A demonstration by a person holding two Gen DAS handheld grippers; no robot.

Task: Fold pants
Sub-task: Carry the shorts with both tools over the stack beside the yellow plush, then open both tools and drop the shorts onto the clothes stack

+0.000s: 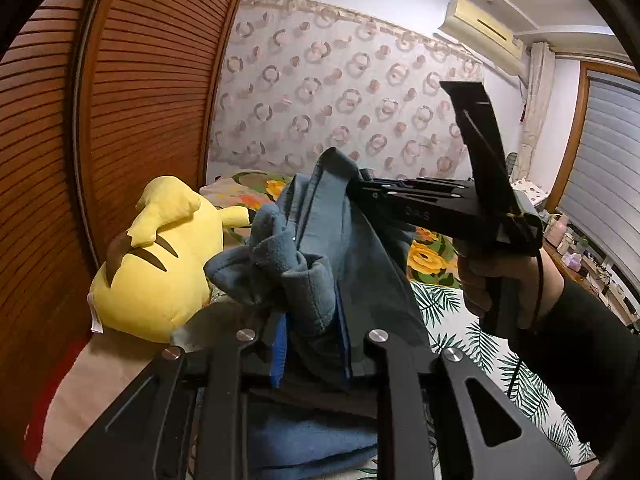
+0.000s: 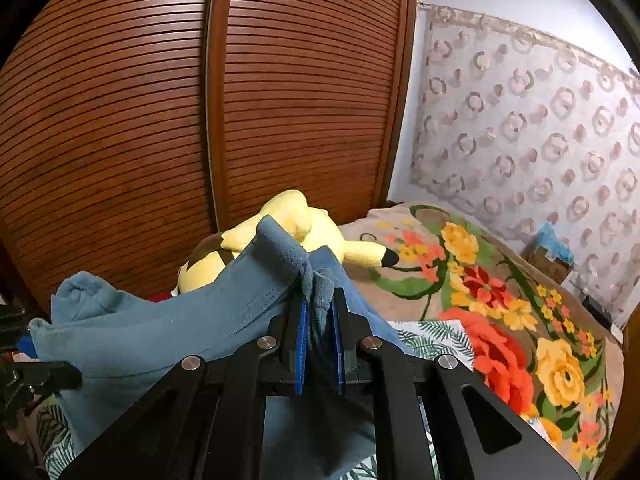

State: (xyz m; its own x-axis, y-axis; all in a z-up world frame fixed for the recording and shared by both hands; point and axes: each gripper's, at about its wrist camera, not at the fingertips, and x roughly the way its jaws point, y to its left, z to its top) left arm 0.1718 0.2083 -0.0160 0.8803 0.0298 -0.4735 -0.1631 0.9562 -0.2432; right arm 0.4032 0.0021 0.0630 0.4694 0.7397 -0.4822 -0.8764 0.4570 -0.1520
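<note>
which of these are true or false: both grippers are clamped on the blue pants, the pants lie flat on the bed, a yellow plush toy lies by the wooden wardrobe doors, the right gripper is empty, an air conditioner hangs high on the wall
1. Both grippers are clamped on the blue pants. True: the left gripper and the right gripper each pinch the fabric.
2. The pants lie flat on the bed. False: they are lifted, bunched between the two grippers above the floral blanket.
3. A yellow plush toy lies by the wooden wardrobe doors. True.
4. The right gripper is empty. False: its blue-padded fingers hold a fold of the pants.
5. An air conditioner hangs high on the wall. True.
</note>
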